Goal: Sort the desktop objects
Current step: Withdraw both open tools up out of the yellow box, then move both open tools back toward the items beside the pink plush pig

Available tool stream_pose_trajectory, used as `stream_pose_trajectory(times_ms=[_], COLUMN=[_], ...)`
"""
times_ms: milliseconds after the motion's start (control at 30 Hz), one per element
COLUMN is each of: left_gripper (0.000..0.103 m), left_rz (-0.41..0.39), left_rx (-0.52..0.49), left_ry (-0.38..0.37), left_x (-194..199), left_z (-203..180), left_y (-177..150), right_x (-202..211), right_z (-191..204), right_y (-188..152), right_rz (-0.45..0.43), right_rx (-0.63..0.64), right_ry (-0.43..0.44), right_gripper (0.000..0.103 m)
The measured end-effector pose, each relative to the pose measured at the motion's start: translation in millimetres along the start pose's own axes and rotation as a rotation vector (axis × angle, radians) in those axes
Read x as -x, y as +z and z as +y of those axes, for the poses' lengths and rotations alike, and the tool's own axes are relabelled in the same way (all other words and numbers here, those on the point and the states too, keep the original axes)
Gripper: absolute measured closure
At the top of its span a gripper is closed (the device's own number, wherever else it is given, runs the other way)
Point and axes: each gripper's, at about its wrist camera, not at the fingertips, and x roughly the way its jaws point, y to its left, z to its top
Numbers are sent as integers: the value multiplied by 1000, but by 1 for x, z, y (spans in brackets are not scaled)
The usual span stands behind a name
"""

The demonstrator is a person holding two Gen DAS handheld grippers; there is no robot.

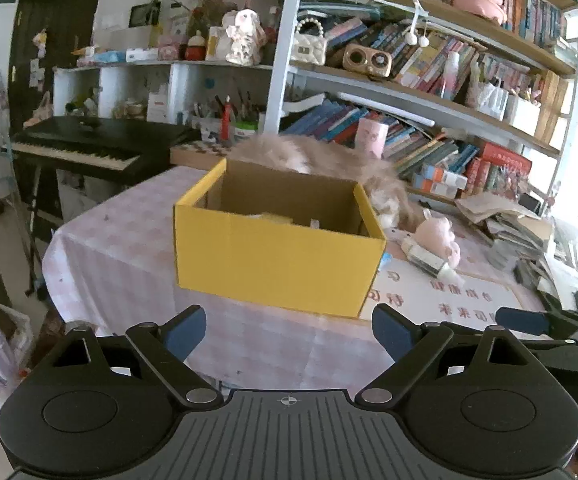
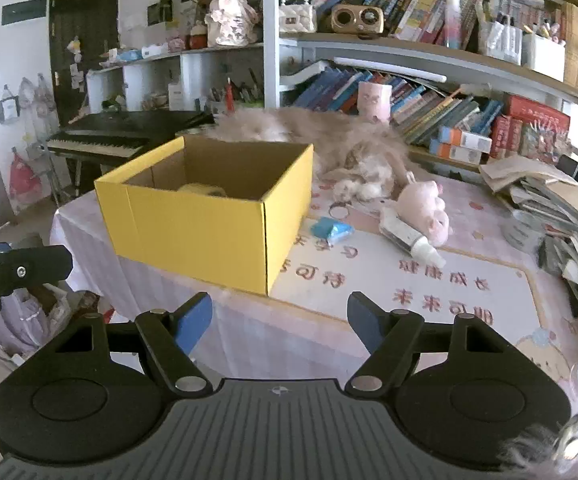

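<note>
An open yellow cardboard box [image 1: 277, 256] [image 2: 205, 220] stands on the pink-clothed table [image 2: 409, 296], with a yellowish item inside [image 2: 203, 189]. To its right lie a blue packet [image 2: 334, 231], a white tube [image 2: 413, 240] [image 1: 429, 260], a pink plush toy [image 2: 425, 208] [image 1: 439, 236] and a small ring [image 2: 339, 212]. My left gripper [image 1: 287, 334] is open and empty, in front of the box. My right gripper [image 2: 279, 320] is open and empty, near the table's front edge, right of the left one.
A fluffy cat [image 2: 329, 140] lies behind the box. Stacked books and papers [image 2: 541, 200] crowd the table's right side. Bookshelves [image 2: 449, 60] stand behind, a keyboard piano [image 2: 101, 140] at the left. The table's left edge drops off by the box.
</note>
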Motion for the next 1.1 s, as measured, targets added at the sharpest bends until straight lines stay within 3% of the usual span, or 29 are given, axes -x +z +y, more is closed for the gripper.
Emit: stream_pose_trajectory(times_ms=[333,1100], left_gripper=[11,11], left_rz=[56,120], left_rx=[-29,-115], left_ry=[-19,-102], left_x=[-3,-35], left_z=[-5,-41], left_y=[-14,-14], right_x=[3,-3], right_z=[-4,-39], right_y=[-18,-22], right_rz=[64,99], right_rx=[-26,-90], right_ry=[-30,-97], right_gripper=[28,26])
